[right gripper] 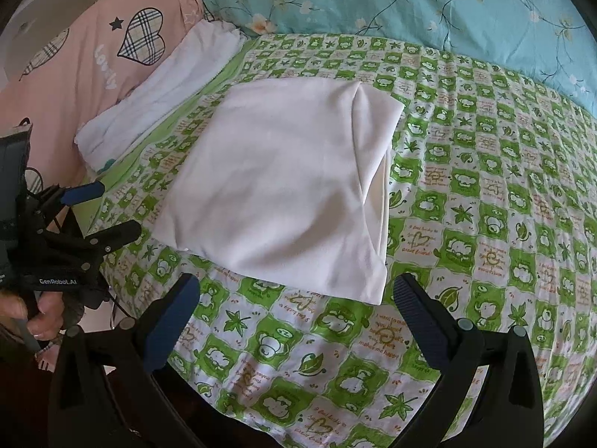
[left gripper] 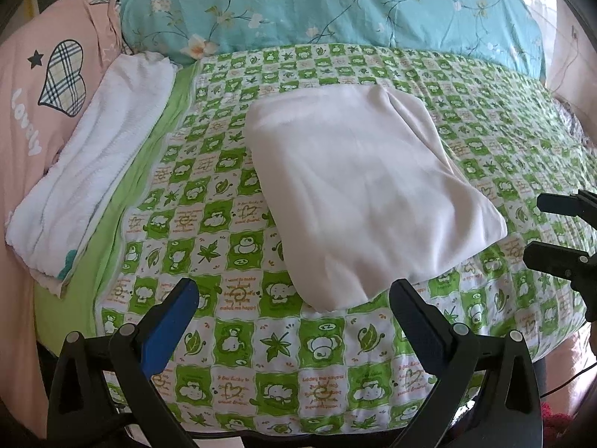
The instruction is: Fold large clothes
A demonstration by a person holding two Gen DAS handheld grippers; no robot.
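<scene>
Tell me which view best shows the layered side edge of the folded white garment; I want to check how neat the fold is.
The right wrist view: the folded white garment fills the centre, with its stacked layers plain along the right edge. The left wrist view shows the same garment farther off and blurrier, its layers barely separable.

Folded white garment point(left gripper: 369, 186) on green checked sheet point(left gripper: 238, 336), left gripper point(left gripper: 294, 298) fingers point(left gripper: 175, 321) apart.

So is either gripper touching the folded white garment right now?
Apart. In the right wrist view the right gripper stands open short of the folded white garment, patterned sheet between; the left gripper hangs clear.
</scene>
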